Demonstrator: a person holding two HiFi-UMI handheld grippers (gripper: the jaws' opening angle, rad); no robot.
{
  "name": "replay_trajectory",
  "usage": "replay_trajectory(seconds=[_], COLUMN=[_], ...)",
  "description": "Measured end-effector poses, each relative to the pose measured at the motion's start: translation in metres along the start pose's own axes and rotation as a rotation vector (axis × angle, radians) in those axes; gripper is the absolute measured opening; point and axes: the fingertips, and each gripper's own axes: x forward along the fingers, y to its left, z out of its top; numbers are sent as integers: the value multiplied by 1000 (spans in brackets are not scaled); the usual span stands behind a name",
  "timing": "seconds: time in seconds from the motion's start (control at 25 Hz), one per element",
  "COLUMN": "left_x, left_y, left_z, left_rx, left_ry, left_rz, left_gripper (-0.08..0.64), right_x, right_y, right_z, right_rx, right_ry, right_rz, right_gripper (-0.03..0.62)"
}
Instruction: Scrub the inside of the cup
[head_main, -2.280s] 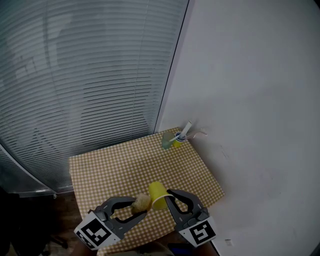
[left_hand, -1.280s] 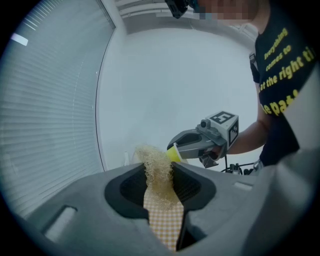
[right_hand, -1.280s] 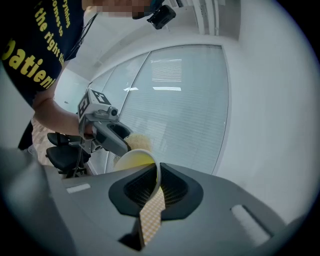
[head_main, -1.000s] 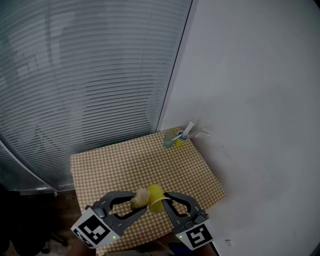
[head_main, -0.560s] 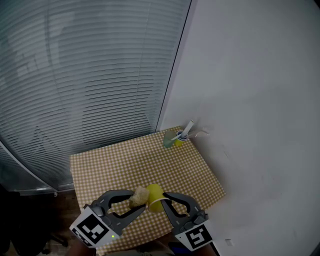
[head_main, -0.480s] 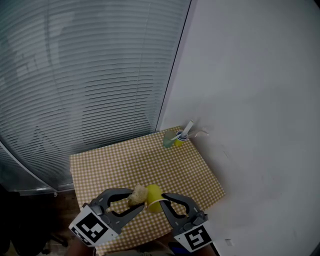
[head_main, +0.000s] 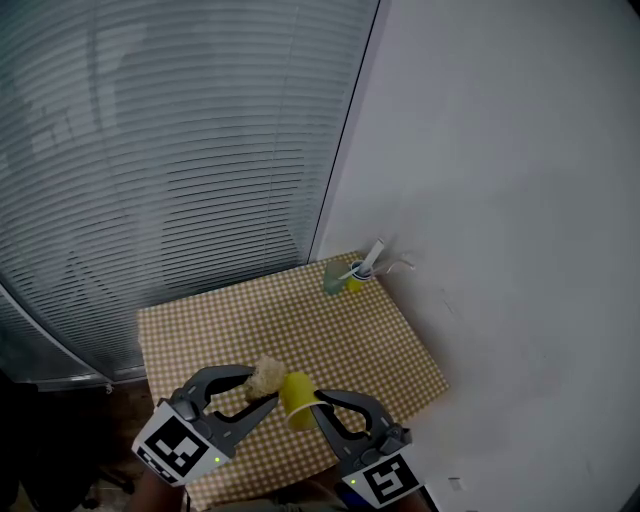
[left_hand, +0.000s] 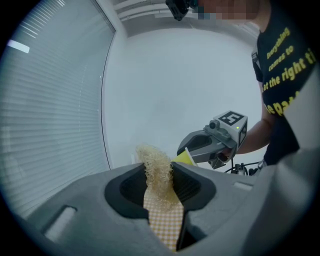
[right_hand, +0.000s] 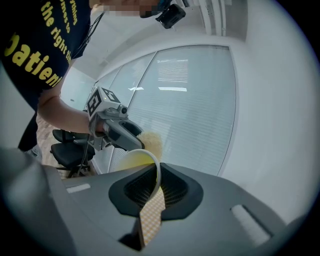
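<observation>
- The yellow cup (head_main: 296, 401) is held off the table, above its near edge, tipped onto its side between the two grippers
- The right gripper (right_hand: 156, 181) is clamped on the cup's wall; the white rim passes between its jaws, with one jaw inside the cup and one outside
- The left gripper (left_hand: 159, 172) is clenched on a tan, fibrous sponge (left_hand: 156, 167), which sticks out past the jaw tips
- In the head view the sponge sits just beside the cup, on the cup's left; whether they touch cannot be told
- At the table's far right corner stand a greenish cup (head_main: 331, 279) and a small yellow holder (head_main: 353, 285), close together; a white stick-like item (head_main: 371, 257) leans out of the holder towards the wall
- The table (head_main: 300, 320) has a brown checked cloth, which lies open between the grippers and the far corner
- The white wall (head_main: 500, 200) is close to the table's right edge and the window blinds (head_main: 170, 150) run behind its far edge
- A black chair (right_hand: 67, 150) stands on the person's left
</observation>
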Motion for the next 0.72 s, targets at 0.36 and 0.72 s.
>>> replay_trajectory(seconds=[0.36,0.72], left_x=[0,-3], left_y=[-25,-30], left_z=[10,15], left_rx=[16,2], left_ry=[-10,-26], left_rz=[-52,-65], left_gripper=[135,134], right_x=[2,3], right_y=[-7,-6], right_z=[-9,-13], right_rx=[-13,-14], right_ry=[19,33], right_rz=[-18,-15], right_gripper=[26,26])
